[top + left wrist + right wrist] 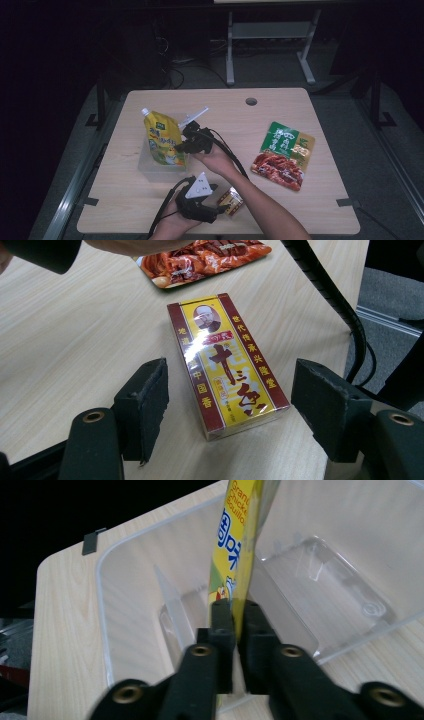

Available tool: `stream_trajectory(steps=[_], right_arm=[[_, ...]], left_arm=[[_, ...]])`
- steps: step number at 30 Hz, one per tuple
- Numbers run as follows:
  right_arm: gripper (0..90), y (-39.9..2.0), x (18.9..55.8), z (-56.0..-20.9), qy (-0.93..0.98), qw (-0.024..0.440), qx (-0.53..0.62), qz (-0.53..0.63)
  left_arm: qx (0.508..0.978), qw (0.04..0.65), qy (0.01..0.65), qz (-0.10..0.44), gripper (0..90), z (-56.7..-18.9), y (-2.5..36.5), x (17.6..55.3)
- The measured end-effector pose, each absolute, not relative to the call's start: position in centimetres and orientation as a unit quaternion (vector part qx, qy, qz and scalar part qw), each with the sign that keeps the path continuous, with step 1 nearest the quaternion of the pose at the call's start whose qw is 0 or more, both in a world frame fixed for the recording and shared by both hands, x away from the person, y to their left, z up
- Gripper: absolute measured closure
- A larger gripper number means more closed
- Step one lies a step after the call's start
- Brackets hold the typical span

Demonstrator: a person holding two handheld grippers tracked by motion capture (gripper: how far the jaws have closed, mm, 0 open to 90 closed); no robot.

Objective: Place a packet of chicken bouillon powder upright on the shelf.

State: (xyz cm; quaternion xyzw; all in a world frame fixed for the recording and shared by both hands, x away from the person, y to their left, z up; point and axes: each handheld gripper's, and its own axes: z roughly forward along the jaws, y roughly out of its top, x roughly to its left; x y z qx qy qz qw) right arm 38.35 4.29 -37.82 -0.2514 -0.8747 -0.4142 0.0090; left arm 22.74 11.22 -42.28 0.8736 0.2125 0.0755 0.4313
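Four things are counted on the pale wood-grain worktop (150,205): one yellow stand-up pouch (164,140), one clear plastic bin (150,167), one flat rectangular box (227,362) and one flat glossy packet (285,156) printed with green and a picture of red-brown meat.

The pouch, soft-sided with a white spout at its top, is held upright inside the rigid, transparent, rectangular bin at the left of the worktop. The right tool (236,617) is pressed together on the pouch's thin lower edge.

The left tool (230,410) is held spread, its two black foam-faced jaws apart on either side of the box and not touching it. The box, wrapped in shiny film and printed in yellow with dark red borders, is laid flat near the front edge. The packet is seen well apart at the right.
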Motion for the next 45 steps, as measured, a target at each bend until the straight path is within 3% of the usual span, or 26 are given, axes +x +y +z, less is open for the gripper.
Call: stream_trajectory(steps=[9,28,45], right_arm=[[65.0,2.7,38.5,-36.9,-0.865,0.014,-0.262,-0.427],[55.1,-2.0,37.1,-35.7,-0.858,-0.001,-0.262,-0.442],[46.7,-8.4,35.7,-36.6,-0.847,-0.018,-0.305,-0.435]], left_arm=[[0.874,0.430,0.215,0.073,30.1,-42.3,11.1,22.7],[0.877,0.426,0.211,0.066,28.5,-42.7,10.5,22.6],[0.884,0.411,0.215,0.067,21.5,-43.3,9.1,22.8]])
